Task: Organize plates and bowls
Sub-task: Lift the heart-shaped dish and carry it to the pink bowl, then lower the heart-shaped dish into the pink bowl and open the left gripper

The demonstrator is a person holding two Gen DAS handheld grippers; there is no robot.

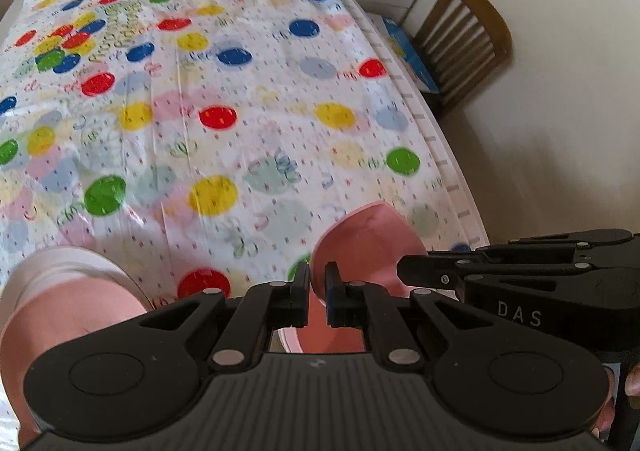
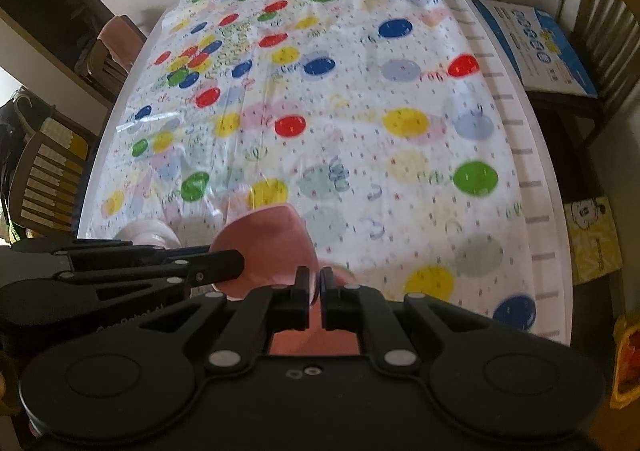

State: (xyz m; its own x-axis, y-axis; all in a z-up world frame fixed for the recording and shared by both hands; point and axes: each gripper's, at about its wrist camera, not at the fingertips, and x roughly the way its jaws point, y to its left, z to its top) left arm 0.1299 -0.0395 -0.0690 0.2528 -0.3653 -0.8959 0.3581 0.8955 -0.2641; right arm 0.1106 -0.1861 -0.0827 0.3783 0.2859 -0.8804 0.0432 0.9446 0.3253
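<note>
While peeking through the left wrist cam: left gripper (image 1: 318, 291) clenched on the near rim of a pink bowl (image 1: 368, 243), smooth, rounded, plastic-looking, held tilted above the glossy dotted tablecloth (image 1: 240, 91). Right gripper (image 1: 402, 271) poking in from the right, tip at the same bowl. Pale stack (image 1: 60, 283) of more dishes close by at lower left, nearer the left hand. Over to the right wrist cam: mirrored deal, pinched shut on that pink rim dead ahead, bowl leaning off to the left, stack beyond the other gripper. Probably headed for that stack.
</note>
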